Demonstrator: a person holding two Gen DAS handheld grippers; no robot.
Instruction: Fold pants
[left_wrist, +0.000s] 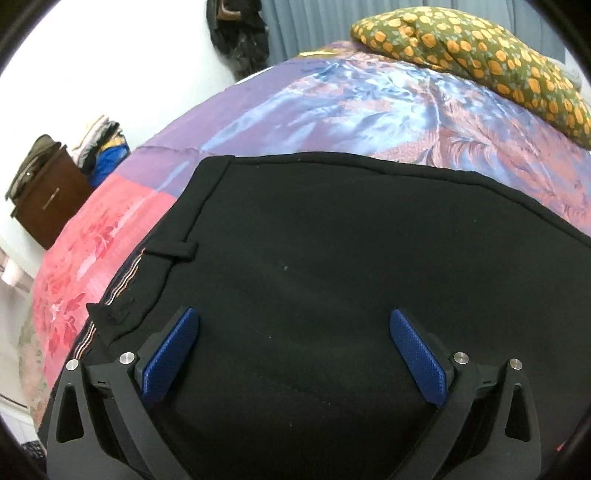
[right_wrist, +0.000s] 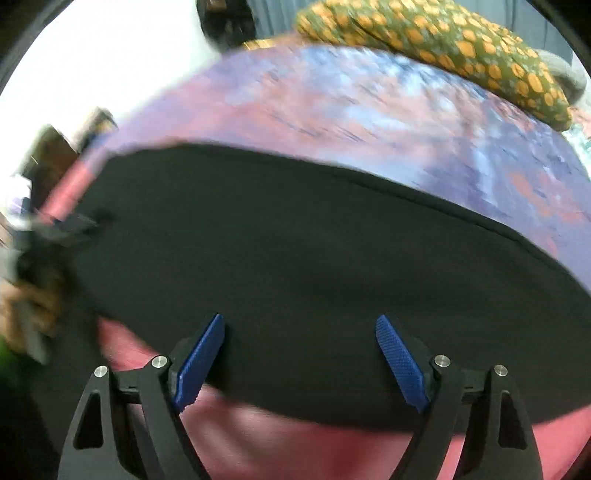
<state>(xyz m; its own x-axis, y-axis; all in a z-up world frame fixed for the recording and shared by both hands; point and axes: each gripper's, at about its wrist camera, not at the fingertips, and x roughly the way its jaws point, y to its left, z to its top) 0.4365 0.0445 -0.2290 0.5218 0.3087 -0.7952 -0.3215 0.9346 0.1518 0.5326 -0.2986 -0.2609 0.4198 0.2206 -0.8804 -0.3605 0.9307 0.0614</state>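
Black pants (left_wrist: 332, 240) lie flat on the bed (left_wrist: 258, 110).
Both claws, left (left_wrist: 294, 325) and right (right_wrist: 300, 328), gape wide over cloth; bedspread lies bare past the far edge, up to the pillow (left_wrist: 480, 48).

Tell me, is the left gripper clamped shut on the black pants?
No, the left gripper is open above the black pants.
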